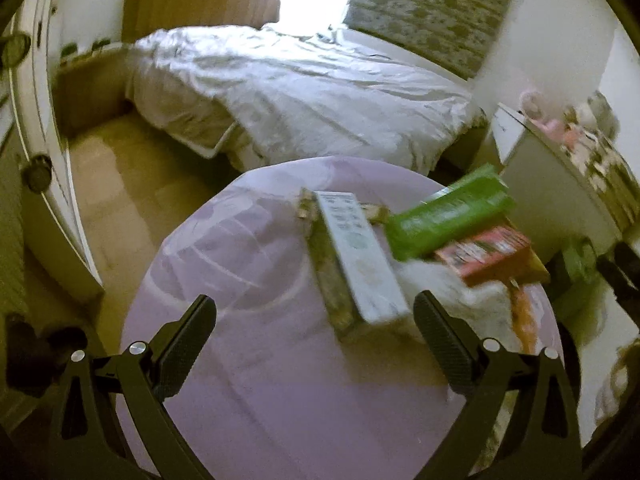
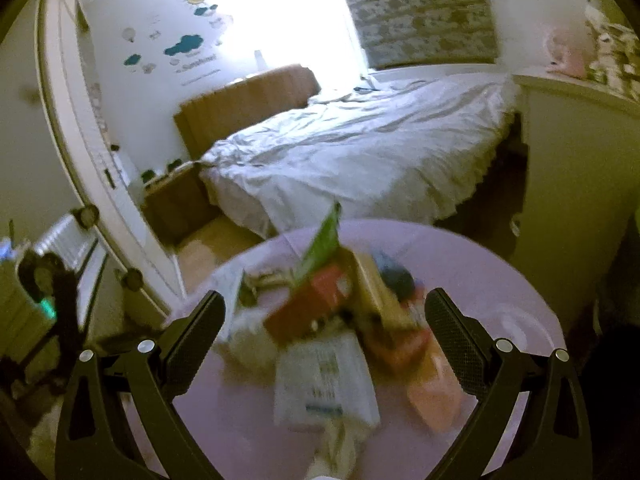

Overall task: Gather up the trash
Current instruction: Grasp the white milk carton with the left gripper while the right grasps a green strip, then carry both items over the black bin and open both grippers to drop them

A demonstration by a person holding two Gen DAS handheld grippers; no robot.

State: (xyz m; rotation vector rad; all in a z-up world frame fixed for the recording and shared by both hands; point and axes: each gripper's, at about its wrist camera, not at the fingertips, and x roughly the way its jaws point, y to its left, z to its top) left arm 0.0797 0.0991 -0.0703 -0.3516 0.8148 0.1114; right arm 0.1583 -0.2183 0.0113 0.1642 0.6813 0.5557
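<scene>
A pile of trash lies on a round table with a lilac cloth (image 1: pixel 248 392). In the left wrist view I see a long white carton (image 1: pixel 360 256), a green carton (image 1: pixel 448 216) and a red box (image 1: pixel 488 256) at the table's right side. My left gripper (image 1: pixel 314 316) is open and empty, just short of the white carton. In the right wrist view the table (image 2: pixel 500 272) holds the green carton (image 2: pixel 324 244), the red box (image 2: pixel 308 308) and a white printed packet (image 2: pixel 324 380). My right gripper (image 2: pixel 325 312) is open and empty, its fingers either side of the pile.
A bed with a white duvet (image 1: pixel 304 92) stands beyond the table. A white wardrobe door (image 1: pixel 44 152) is at the left, a white dresser (image 1: pixel 560 168) with small items at the right. Beige carpet (image 1: pixel 128 208) lies between table and wardrobe.
</scene>
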